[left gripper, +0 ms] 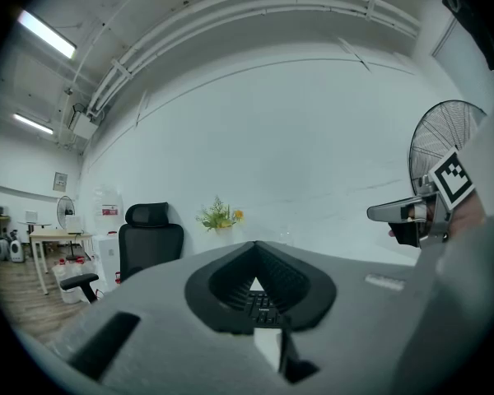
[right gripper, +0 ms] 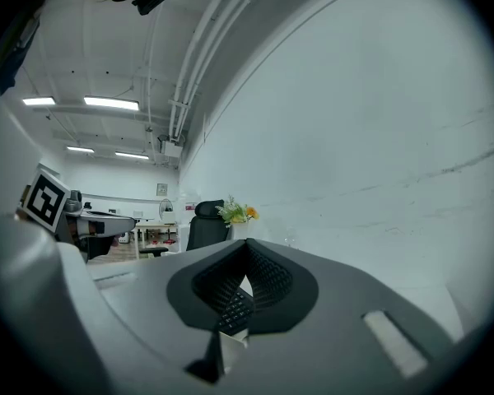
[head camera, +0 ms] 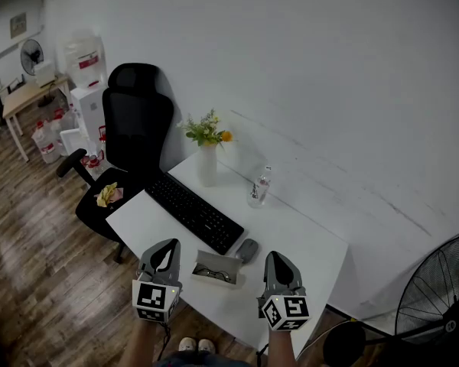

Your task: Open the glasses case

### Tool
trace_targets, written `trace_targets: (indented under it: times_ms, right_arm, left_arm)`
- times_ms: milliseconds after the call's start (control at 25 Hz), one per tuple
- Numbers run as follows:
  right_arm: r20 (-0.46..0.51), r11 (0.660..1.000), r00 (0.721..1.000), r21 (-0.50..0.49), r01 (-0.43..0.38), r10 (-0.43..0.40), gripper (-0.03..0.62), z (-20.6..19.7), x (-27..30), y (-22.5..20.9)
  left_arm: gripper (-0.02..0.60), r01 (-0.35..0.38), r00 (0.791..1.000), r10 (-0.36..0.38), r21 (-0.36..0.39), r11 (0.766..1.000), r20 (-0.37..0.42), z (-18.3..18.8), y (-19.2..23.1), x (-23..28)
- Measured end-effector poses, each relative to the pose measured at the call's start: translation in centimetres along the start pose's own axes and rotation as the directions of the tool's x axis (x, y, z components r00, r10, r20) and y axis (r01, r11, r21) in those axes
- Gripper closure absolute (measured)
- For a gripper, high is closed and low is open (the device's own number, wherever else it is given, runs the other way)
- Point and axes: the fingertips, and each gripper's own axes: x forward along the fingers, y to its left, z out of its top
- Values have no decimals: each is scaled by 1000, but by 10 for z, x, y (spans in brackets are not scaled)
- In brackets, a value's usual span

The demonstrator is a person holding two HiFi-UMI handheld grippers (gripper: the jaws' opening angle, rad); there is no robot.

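The glasses case lies longways on the tabletop between my left gripper and right gripper, whose jaws are both squeezed shut and empty.

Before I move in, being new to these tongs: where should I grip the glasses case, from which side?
Probably its near long edge, coming from the desk's front: the glasses case lies flat, lengthwise across you, between the left tongs and right tongs, with keyboard and mouse crowding its far side.
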Motion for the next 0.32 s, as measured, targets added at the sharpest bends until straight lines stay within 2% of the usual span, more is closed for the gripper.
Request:
trace_targets:
  times_ms: [320]
  right_arm:
    - [-3, 1000, 1000, 3, -7, 7, 588, -2, 6, -2]
  left_arm:
    - [574, -5, 1000, 5, 6, 1000, -18, -8, 1, 4]
